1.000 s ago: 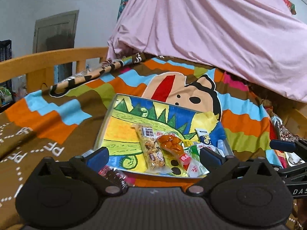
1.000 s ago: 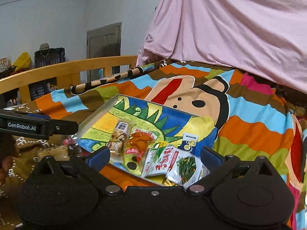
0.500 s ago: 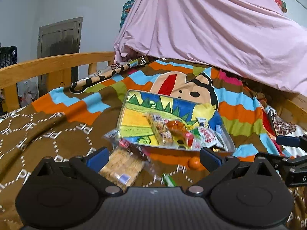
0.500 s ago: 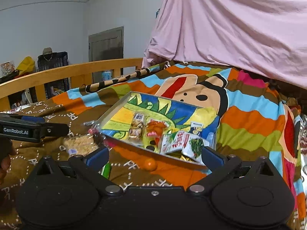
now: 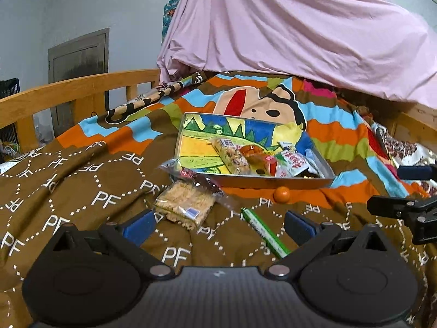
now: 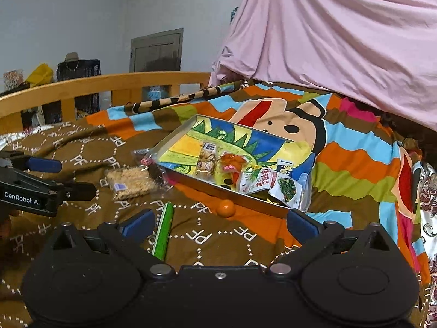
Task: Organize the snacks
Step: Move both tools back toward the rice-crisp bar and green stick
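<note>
A metal tray (image 5: 188, 125) (image 6: 174, 136) with a colourful drawing lies on the bed and holds several snack packets at its near right end. Outside it on the brown blanket lie a clear packet of beige crackers (image 5: 185, 207) (image 6: 128, 181), a green stick packet (image 5: 265, 232) (image 6: 164, 229) and a small orange ball (image 5: 282, 194) (image 6: 226, 208). My left gripper (image 5: 218, 225) is open and empty, just short of the crackers. My right gripper (image 6: 220, 224) is open and empty, near the green stick and the ball.
A wooden bed rail (image 5: 68, 93) (image 6: 95, 87) runs along the left. A pink sheet (image 5: 300, 27) (image 6: 341, 35) drapes over the back. The striped cartoon blanket (image 5: 341, 134) covers the bed's far and right side. A door (image 6: 157, 50) is behind.
Both grippers have pulled back from the tray. The crackers, green stick and orange ball on the blanket have come into view in front of them.
</note>
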Available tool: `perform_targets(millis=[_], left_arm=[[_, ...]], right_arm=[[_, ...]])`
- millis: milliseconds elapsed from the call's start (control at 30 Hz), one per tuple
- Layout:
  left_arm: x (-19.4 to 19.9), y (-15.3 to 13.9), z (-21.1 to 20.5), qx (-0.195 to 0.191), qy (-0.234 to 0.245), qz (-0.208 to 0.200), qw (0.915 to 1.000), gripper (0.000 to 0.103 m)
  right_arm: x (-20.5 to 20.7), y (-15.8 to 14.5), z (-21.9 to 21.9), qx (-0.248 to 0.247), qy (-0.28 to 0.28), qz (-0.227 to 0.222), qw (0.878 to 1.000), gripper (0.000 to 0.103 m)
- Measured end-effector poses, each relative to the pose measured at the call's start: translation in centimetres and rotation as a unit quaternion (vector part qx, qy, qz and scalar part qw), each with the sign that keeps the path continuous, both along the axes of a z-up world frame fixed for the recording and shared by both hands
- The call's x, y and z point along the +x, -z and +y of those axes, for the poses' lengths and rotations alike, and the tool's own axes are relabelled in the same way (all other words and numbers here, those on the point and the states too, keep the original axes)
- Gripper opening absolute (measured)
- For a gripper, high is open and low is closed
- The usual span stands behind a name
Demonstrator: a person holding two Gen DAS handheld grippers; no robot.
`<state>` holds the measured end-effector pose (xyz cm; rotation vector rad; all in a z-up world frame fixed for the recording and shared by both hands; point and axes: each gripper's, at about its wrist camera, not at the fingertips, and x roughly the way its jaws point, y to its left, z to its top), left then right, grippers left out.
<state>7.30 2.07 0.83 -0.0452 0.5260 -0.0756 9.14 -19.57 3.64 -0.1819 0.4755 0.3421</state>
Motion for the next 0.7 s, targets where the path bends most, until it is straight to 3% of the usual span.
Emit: perform_targets(millis=[233, 700], left_arm=[[0.0, 0.9, 1.1, 0.001, -0.009, 0.005, 0.9999, 0.102], [0.9, 2.4, 2.8, 0.005, -0.019, 0.029, 0.9994, 0.102]], right_arm=[[0.0, 0.9, 1.1, -0.009, -0.013, -0.005, 1.0, 0.102], [0.6, 2.8, 2.9, -0.03, -0.036, 0.027, 0.999, 0.102]])
